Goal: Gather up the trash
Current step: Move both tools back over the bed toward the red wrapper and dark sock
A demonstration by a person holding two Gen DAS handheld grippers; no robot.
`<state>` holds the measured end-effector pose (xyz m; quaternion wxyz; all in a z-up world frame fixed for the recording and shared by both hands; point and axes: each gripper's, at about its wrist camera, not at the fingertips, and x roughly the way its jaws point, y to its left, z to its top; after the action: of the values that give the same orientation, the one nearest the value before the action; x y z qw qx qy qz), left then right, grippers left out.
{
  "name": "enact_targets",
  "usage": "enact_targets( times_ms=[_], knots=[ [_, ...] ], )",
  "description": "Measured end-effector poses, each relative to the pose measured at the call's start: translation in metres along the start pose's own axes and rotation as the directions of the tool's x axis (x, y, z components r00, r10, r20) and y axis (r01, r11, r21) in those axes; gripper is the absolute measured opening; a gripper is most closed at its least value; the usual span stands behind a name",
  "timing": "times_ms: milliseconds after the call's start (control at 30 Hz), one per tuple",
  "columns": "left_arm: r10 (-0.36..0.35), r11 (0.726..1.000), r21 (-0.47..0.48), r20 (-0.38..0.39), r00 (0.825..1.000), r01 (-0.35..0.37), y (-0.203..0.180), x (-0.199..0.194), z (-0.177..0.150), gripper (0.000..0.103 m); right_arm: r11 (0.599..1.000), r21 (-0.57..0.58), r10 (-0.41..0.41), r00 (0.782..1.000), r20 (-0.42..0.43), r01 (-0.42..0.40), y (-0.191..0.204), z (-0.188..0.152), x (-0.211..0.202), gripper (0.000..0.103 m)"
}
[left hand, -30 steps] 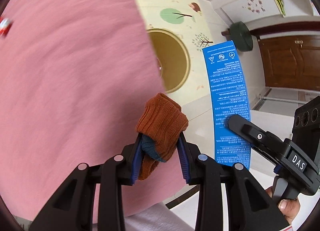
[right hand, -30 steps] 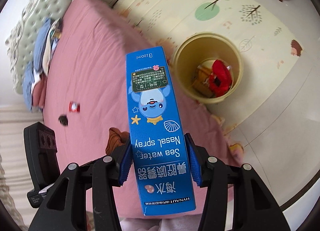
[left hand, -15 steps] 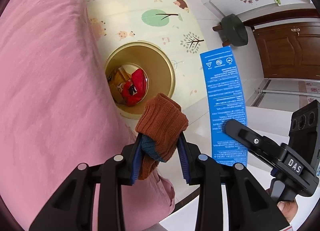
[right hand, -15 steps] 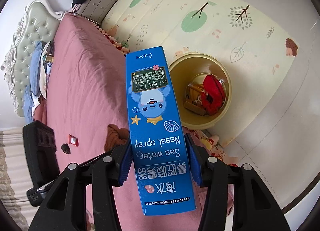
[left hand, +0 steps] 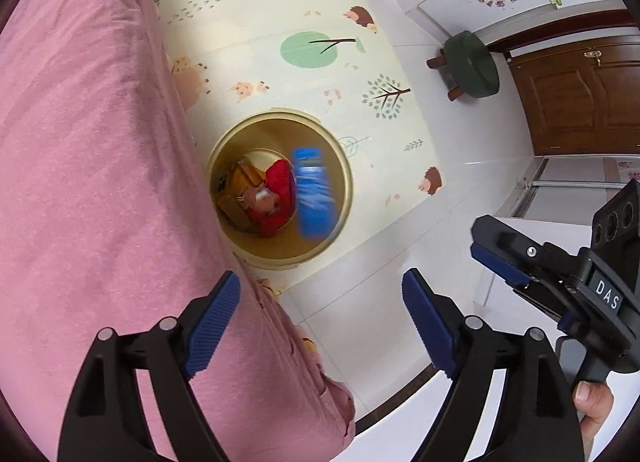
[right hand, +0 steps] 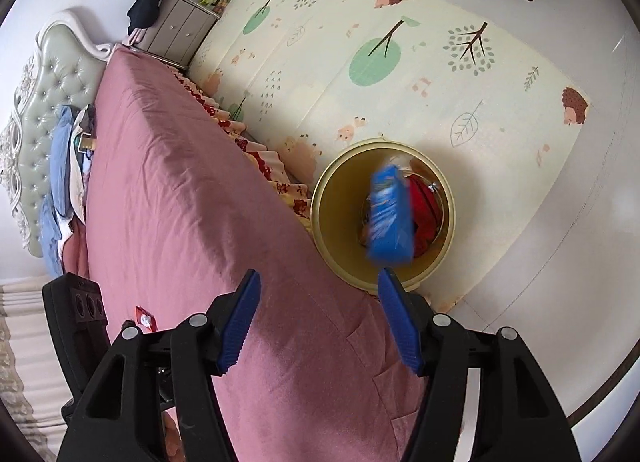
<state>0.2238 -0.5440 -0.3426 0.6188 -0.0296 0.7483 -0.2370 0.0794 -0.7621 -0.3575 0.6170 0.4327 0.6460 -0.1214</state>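
A round yellow trash bin (left hand: 280,118) (right hand: 332,182) stands on the play mat beside the bed. A blue nasal-spray box (left hand: 314,192) (right hand: 390,218), blurred by motion, is dropping into it, over red and brown trash (left hand: 276,182). My left gripper (left hand: 320,294) hangs above the bin's near side. Its jaws are opening wide with nothing between them. My right gripper (right hand: 318,290) (left hand: 500,258) is also above the bed edge and bin, jaws opening and empty. I cannot pick out the brown sock in the bin. A small red wrapper (right hand: 144,318) lies on the bed.
The pink bed (left hand: 80,142) (right hand: 180,182) fills the left side. A patterned play mat (left hand: 280,2) covers the floor around the bin. A green stool (left hand: 472,66), a wooden door (left hand: 580,98), a nightstand (right hand: 176,30) and piled clothes (right hand: 64,166) by the headboard are farther off.
Both grippers opened. The left one let go of the brown sock and the right one released the blue box, which now falls into the bin. Both views moved closer over the bin.
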Motion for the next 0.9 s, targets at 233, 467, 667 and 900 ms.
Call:
enact_targets(
  times_ms=[233, 467, 667, 900],
  knots=[
    [-0.022, 0.999, -0.038, 0.008, 1.000, 0.022, 0.017, -0.011, -0.013, 0.084, 1.000, 0.008, 0.004, 1.000, -0.023, -0.003, 0.008, -0.017, 0.005, 0.062],
    [-0.017, 0.998, -0.058, 0.032, 0.999, 0.019, 0.040, -0.031, -0.040, 0.084, 0.999, -0.044, 0.014, 0.998, -0.055, -0.016, 0.036, -0.048, 0.010, 0.064],
    [0.000, 0.995, -0.100, 0.069, 0.998, 0.007, 0.074, -0.054, -0.074, 0.085, 0.993, -0.120, 0.013, 0.997, -0.082, -0.023, 0.071, -0.078, 0.019, 0.064],
    [0.024, 0.984, -0.177, 0.117, 0.993, -0.003, 0.124, -0.080, -0.118, 0.085, 0.978, -0.205, 0.010, 0.994, -0.108, -0.032, 0.114, -0.124, 0.032, 0.064]
  ],
)
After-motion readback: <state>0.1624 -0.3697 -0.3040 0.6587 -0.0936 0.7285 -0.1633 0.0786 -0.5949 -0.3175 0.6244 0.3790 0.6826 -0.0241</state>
